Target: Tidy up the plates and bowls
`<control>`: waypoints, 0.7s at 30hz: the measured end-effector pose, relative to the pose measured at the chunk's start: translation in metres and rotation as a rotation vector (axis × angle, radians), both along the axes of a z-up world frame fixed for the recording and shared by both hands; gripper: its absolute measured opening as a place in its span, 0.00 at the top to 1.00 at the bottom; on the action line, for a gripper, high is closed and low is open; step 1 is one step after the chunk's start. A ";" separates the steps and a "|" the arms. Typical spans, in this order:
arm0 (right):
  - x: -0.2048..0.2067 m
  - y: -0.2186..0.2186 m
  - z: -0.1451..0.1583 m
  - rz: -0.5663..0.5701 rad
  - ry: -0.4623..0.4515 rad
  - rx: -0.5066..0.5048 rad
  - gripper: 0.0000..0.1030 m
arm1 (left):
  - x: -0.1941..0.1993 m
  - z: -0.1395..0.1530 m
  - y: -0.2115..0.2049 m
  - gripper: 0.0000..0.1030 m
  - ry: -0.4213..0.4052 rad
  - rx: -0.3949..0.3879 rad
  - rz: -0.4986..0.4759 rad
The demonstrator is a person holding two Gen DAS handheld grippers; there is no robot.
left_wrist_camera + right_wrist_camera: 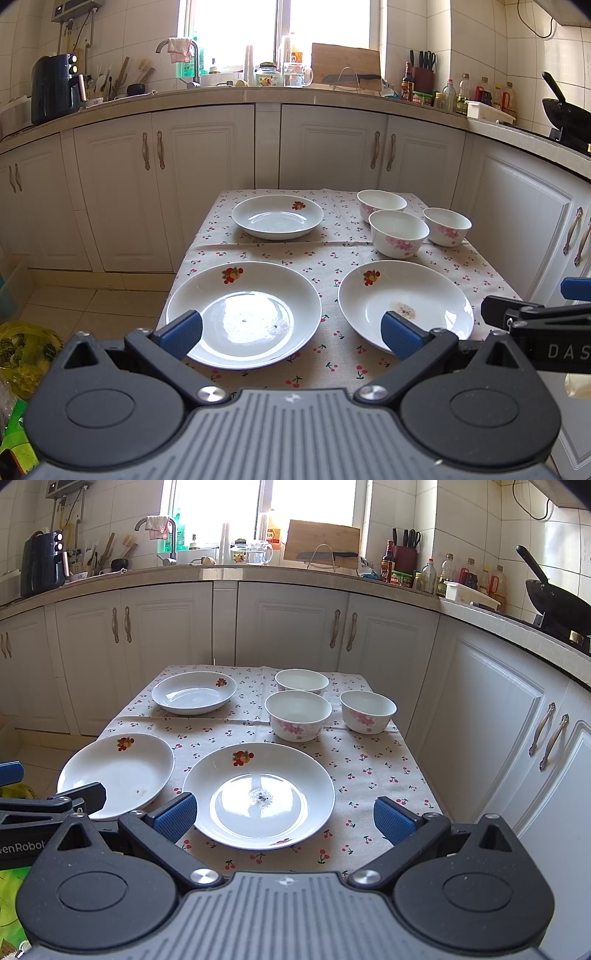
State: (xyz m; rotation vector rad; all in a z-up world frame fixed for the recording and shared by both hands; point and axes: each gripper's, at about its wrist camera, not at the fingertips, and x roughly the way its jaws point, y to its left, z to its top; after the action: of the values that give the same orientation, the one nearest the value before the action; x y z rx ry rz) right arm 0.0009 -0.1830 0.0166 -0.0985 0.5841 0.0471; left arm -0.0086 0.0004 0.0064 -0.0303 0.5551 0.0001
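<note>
Three white plates with fruit prints lie on the cherry-print tablecloth (277, 254): a near left plate (243, 314), a near right plate (404, 302) and a far plate (277, 218). Three white bowls with pink flowers stand at the far right: a back bowl (380, 203), a middle bowl (399, 232) and a right bowl (447, 226). My left gripper (291, 334) hovers open over the near edge, by the near left plate. My right gripper (282, 818) hangs open in front of the near right plate (258, 794). Both hold nothing. The left gripper's finger (79, 797) shows in the right wrist view.
White kitchen cabinets (207, 177) ring the small table on three sides. The counter holds an air fryer (55, 88), bottles (454, 94) and a wok (565, 110). Bags (26, 354) lie on the floor at the left. The right gripper's arm (535, 317) juts in at the right edge.
</note>
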 end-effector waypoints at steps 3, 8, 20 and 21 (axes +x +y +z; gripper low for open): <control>0.000 0.001 0.000 0.001 -0.003 -0.004 0.00 | 0.000 0.000 0.001 0.01 -0.001 -0.002 -0.001; 0.001 0.003 0.000 0.010 -0.006 -0.008 0.00 | 0.001 0.000 0.002 0.01 -0.004 -0.003 -0.002; 0.020 0.004 0.013 0.098 -0.046 0.007 0.00 | 0.020 -0.005 0.007 0.01 0.006 0.012 -0.059; 0.023 0.005 0.014 0.099 -0.049 0.001 0.00 | 0.022 -0.005 0.009 0.01 0.008 0.011 -0.058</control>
State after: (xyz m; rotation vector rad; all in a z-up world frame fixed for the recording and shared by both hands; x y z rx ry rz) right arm 0.0242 -0.1784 0.0302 -0.1270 0.5300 0.1410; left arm 0.0137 0.0093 0.0011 -0.0030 0.5634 -0.0534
